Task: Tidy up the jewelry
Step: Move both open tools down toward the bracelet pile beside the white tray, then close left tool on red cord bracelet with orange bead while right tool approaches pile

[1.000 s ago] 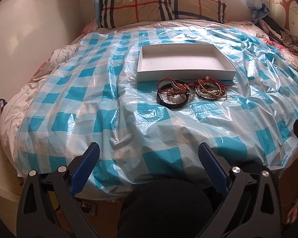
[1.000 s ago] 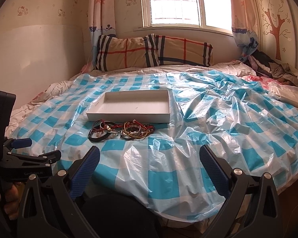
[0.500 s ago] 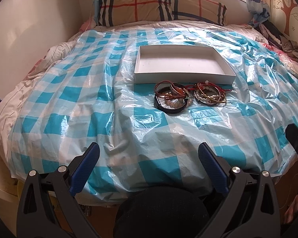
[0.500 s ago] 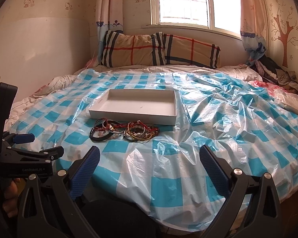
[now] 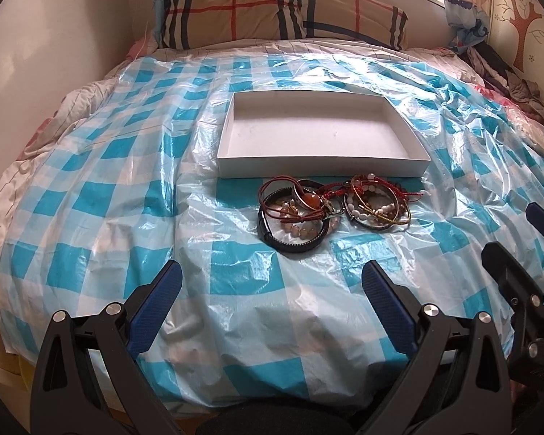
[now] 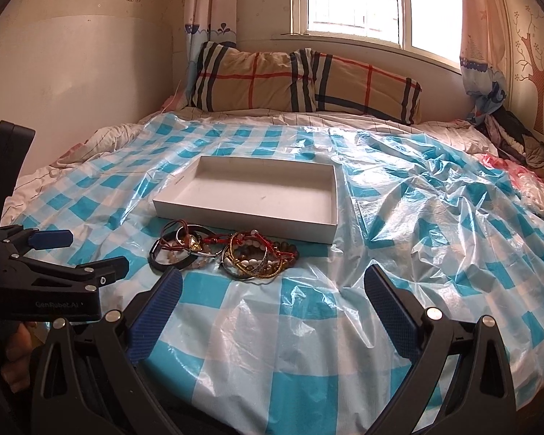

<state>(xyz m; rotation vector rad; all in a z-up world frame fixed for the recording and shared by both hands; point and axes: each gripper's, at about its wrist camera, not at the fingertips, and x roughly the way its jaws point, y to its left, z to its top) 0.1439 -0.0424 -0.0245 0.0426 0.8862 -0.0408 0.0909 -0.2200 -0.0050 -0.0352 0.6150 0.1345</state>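
A pile of bracelets (image 5: 330, 208) lies on the blue-checked plastic sheet (image 5: 127, 188) covering the bed, just in front of a shallow white box (image 5: 319, 134) that holds nothing. In the right wrist view the bracelets (image 6: 225, 250) lie left of centre, before the box (image 6: 250, 195). My left gripper (image 5: 272, 290) is open and empty, a short way in front of the pile. My right gripper (image 6: 272, 290) is open and empty, right of the pile. The left gripper also shows in the right wrist view (image 6: 54, 253).
Plaid pillows (image 5: 283, 11) lie at the head of the bed under a window (image 6: 377, 3). A white wall panel (image 6: 72, 72) runs along the left. Crumpled clothes (image 6: 518, 141) lie at the far right. The plastic sheet is wrinkled on the right side (image 6: 435, 199).
Both grippers have moved forward toward the bracelets and the box, which appear larger and nearer now. Both stay open.
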